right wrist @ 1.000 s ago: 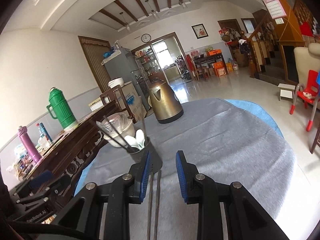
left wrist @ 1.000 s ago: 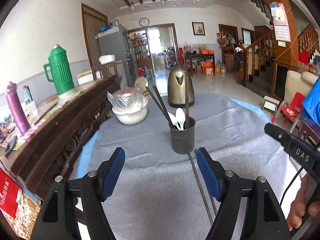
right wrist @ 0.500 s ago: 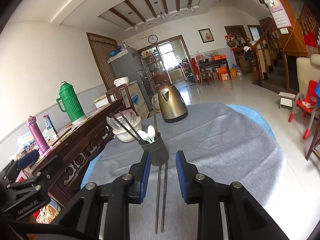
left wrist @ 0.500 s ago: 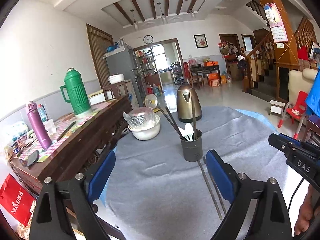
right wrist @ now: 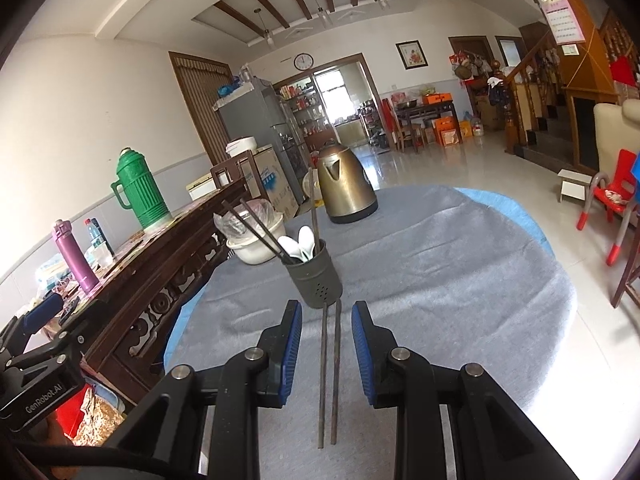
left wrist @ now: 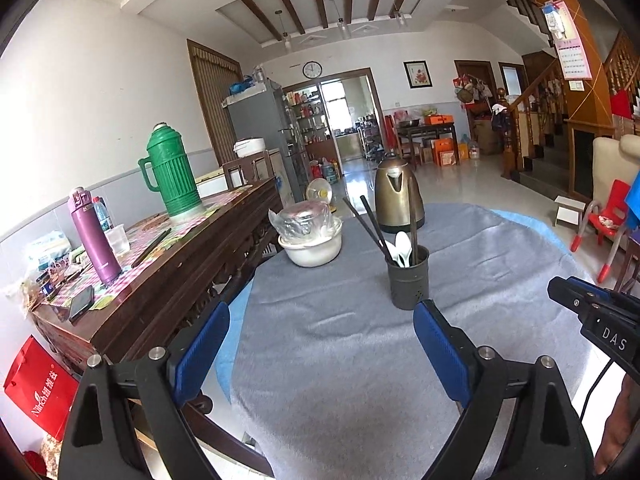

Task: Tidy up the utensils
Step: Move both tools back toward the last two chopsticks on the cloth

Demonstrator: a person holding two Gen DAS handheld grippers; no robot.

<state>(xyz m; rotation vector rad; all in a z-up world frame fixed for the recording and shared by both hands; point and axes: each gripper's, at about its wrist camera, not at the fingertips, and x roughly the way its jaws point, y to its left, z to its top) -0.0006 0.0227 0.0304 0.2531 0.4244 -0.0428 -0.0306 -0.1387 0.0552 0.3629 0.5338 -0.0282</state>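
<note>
Now, the last pair of chopsticks waits to be gathered.
Low in the right view, the right gripper (right wrist: 326, 346) stands open astride the chopsticks (right wrist: 330, 376), pads clear; the left gripper (left wrist: 322, 344), just widened, holds nothing. Next: pinch, lift, drop into the holder (right wrist: 314, 280) mid-frame.

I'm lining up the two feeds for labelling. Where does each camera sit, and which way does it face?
Left wrist: on the left gripper, facing slightly down across the grey table to the utensil cup; its open fingers and the right gripper show.
Right wrist: on the right gripper, over two chopsticks; the left gripper shows.
Shared: cup, kettle, bowl, green flask.
</note>
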